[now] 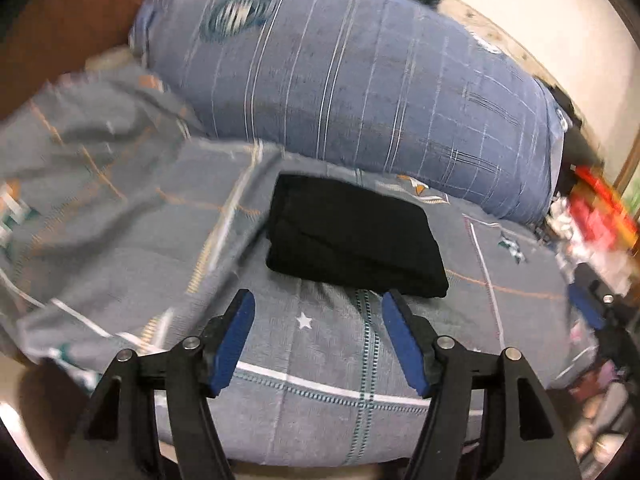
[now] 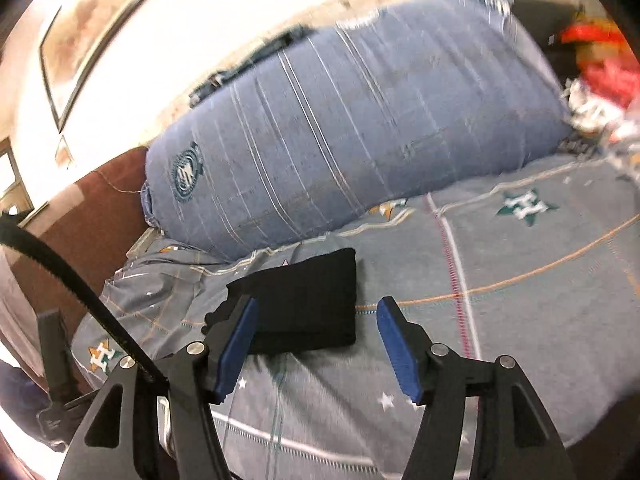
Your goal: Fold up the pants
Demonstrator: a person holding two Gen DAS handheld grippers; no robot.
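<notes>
The black pants [image 1: 352,236] lie folded into a compact rectangle on the grey patterned bed sheet [image 1: 328,352]. They also show in the right wrist view [image 2: 304,304]. My left gripper [image 1: 318,316] is open and empty, just in front of the pants and above the sheet. My right gripper [image 2: 316,324] is open and empty, with its left finger [image 2: 236,344] overlapping the pants' near left corner in the view. Part of the right gripper [image 1: 592,312] shows at the right edge of the left wrist view.
A large blue striped pillow [image 1: 360,80] lies behind the pants, also in the right wrist view [image 2: 352,120]. A brown headboard [image 2: 92,224] stands at the left. Red and white clutter [image 1: 596,208] sits beside the bed at the right. A black cable [image 2: 72,280] crosses the left side.
</notes>
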